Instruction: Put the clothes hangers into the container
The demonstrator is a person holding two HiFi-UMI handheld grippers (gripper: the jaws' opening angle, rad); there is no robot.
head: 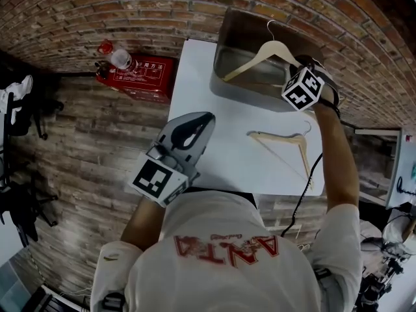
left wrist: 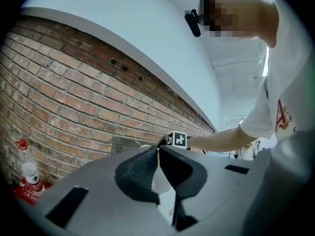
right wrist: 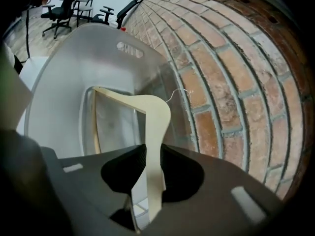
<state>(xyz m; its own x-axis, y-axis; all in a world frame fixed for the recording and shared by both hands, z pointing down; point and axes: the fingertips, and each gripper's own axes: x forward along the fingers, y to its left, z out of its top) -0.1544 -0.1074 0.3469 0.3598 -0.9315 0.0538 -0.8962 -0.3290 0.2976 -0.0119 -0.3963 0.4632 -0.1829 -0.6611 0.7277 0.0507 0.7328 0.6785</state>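
Right gripper (right wrist: 151,166) jaws clamp hanger (right wrist: 156,117) over container (head: 224,70), bench's (head: 214,122) far edge; tilted, it may catch the rim on release. Left gripper (left wrist: 158,154) jaws closed, empty. Second hanger (head: 286,142) near bench's right edge.

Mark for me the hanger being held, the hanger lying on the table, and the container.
held hanger (head: 250,62): head view, on its left wooden arm.
hanger on the table (head: 279,136): head view, on its upper wooden arm.
container (head: 244,95): head view, on its near wall.

Wooden hanger (head: 260,56) — smooth, translucent plastic container (head: 223,77)
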